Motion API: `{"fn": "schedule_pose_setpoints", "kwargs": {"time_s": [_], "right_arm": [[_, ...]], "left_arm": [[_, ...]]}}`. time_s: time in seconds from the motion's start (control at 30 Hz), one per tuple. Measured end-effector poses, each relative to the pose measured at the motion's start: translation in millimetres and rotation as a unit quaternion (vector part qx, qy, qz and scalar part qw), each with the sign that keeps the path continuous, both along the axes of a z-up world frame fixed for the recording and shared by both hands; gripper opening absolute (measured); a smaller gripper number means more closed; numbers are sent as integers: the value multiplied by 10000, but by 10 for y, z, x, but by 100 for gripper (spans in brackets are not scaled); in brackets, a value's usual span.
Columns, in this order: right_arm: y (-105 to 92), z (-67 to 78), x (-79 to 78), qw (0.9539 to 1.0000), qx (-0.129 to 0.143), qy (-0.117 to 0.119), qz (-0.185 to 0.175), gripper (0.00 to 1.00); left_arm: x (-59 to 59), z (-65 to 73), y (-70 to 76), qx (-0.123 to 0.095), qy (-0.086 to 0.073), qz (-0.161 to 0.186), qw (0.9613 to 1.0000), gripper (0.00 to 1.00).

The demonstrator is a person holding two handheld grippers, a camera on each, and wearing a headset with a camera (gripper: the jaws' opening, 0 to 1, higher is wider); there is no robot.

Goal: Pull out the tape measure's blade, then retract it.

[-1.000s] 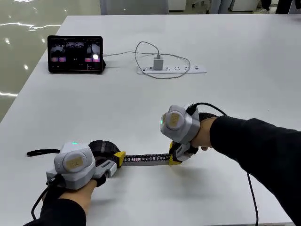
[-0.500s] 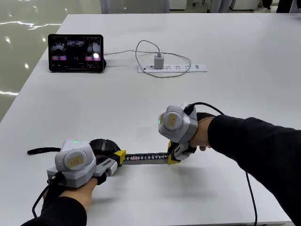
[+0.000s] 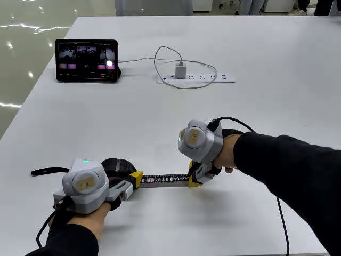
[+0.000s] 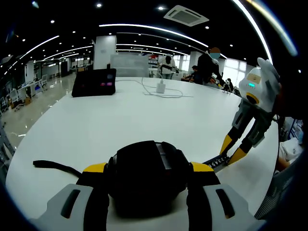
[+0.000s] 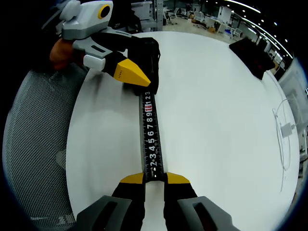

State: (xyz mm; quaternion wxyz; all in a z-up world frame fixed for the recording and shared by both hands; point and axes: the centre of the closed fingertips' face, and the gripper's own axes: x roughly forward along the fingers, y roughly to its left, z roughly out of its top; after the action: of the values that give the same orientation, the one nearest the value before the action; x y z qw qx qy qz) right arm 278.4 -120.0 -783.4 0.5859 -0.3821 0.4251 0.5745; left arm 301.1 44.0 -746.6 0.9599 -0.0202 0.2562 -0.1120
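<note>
Spanning black tape measure case (image 3: 118, 167) to right claw (image 3: 191, 181), flat numbered blade (image 5: 149, 139).

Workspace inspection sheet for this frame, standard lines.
Surface: white table, no spills seen.
Job's things: tape measure lying on the table, blade partly out.
Clutter: tablet and power strip at the far side.
Grippers: left gripper shut on tape measure; right gripper shut on blade.
Cables: charger cable from tablet to strip; gripper lead.
Surroundings: glossy floor; people in background.
</note>
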Motion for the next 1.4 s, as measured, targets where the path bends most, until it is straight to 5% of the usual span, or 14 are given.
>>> {"fn": "schedule_pose_setpoints", "kwargs": {"time_s": [1.4], "right_arm": [[151,-3,-15,9999,-20,30,-126,10]], "left_arm": [[1,1,4,-14,13,3,10000,61]]}}
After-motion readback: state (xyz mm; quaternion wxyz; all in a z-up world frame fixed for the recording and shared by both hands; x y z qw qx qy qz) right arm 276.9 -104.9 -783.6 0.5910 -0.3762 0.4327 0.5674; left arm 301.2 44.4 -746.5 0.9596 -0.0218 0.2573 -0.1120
